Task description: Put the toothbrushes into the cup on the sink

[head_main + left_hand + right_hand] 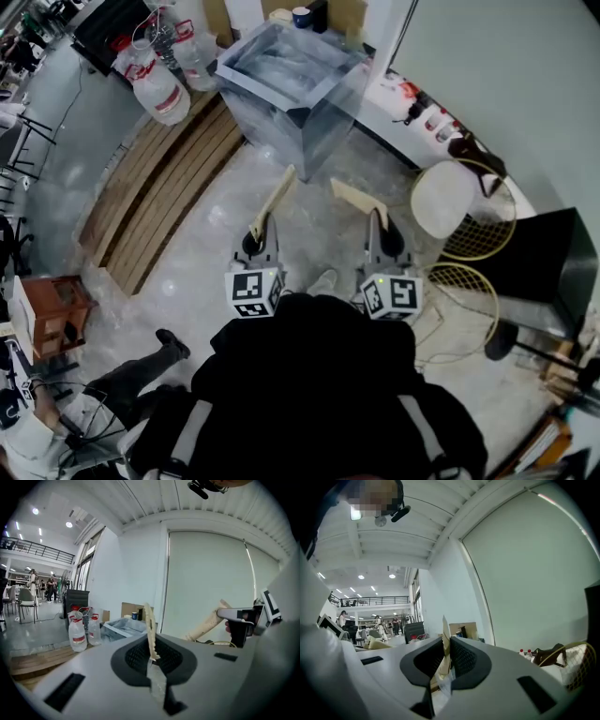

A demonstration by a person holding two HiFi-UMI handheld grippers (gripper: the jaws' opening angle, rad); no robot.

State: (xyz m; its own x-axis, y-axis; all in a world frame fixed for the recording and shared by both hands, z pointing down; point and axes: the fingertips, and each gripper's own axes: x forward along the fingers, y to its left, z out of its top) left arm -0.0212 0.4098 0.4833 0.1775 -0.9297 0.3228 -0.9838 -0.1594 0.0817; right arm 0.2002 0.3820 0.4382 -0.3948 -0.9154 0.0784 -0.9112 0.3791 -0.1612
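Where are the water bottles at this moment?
In the head view the water bottles stand at the upper left, at the far end of the wooden planks, just left of the big clear box.

Two water bottles [155, 84] with red caps stand at the far left of the glossy grey floor [197, 272], beside a run of wooden planks [159, 178] that slants along its left side. Near the left edge sits a small brown crate [52, 314], and a person's dark-trousered leg [141, 366] reaches in from the near left corner. On the right side stands a gold wire chair [459, 202] with a white seat, a second wire frame [464, 295] just nearer, and a black cabinet [553, 262] against the right edge. A pale blind [206, 583] covers the far wall; people [33, 578] stand far off under a railed balcony [33, 550].
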